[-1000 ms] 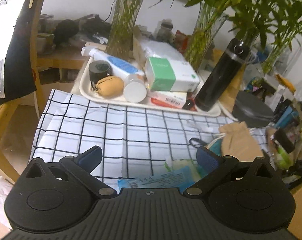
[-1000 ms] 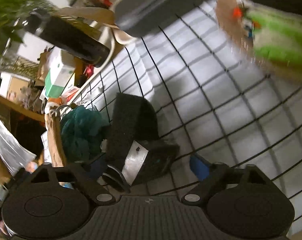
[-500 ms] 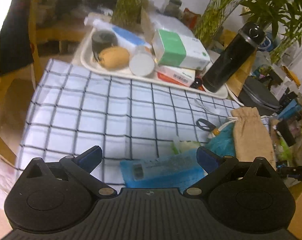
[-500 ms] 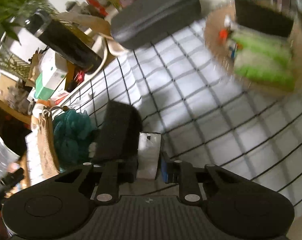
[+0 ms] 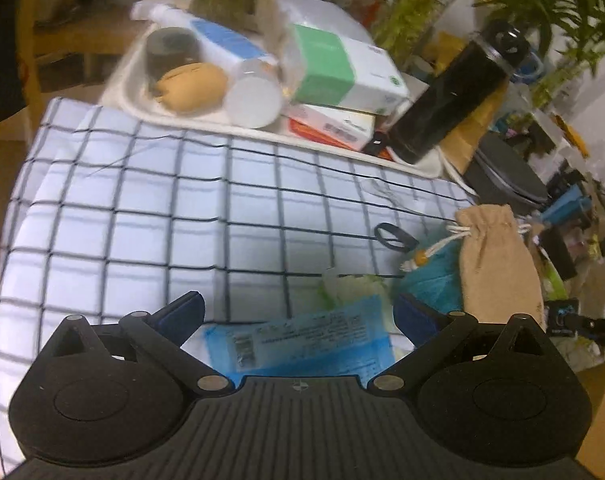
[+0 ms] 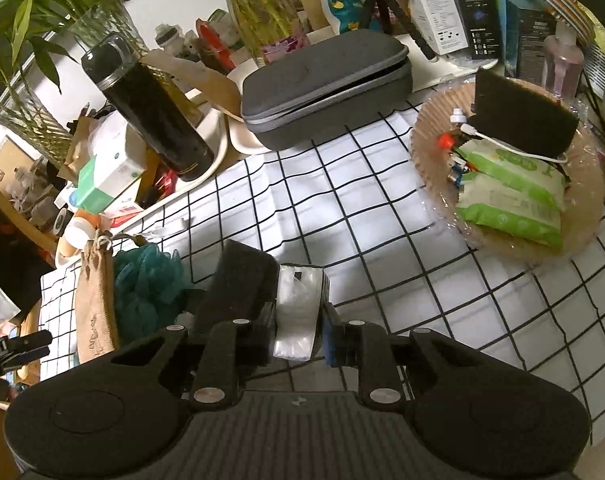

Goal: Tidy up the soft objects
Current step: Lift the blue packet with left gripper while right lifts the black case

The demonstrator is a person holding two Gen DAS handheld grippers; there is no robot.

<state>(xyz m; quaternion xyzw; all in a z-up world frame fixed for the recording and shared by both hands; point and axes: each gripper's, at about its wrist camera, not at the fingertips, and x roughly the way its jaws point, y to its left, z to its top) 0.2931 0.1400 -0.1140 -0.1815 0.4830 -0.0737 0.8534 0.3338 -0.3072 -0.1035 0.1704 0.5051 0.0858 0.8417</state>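
Note:
My right gripper is shut on a black sponge wrapped in clear plastic, held just above the checked cloth. Left of it lie a teal bath pouf and a tan drawstring pouch. A woven plate at the right holds another black sponge and green wipe packs. My left gripper is open above a blue packet; the pouf and pouch lie to its right.
A white tray at the far edge holds boxes, a tube and a black tape roll. A black flask and a grey zip case stand behind the cloth. Plant vases and boxes crowd the back.
My right gripper closed on the black sponge and lifted it, with the view swinging toward the woven plate. My left gripper rose and moved a little, staying open over the blue packet.

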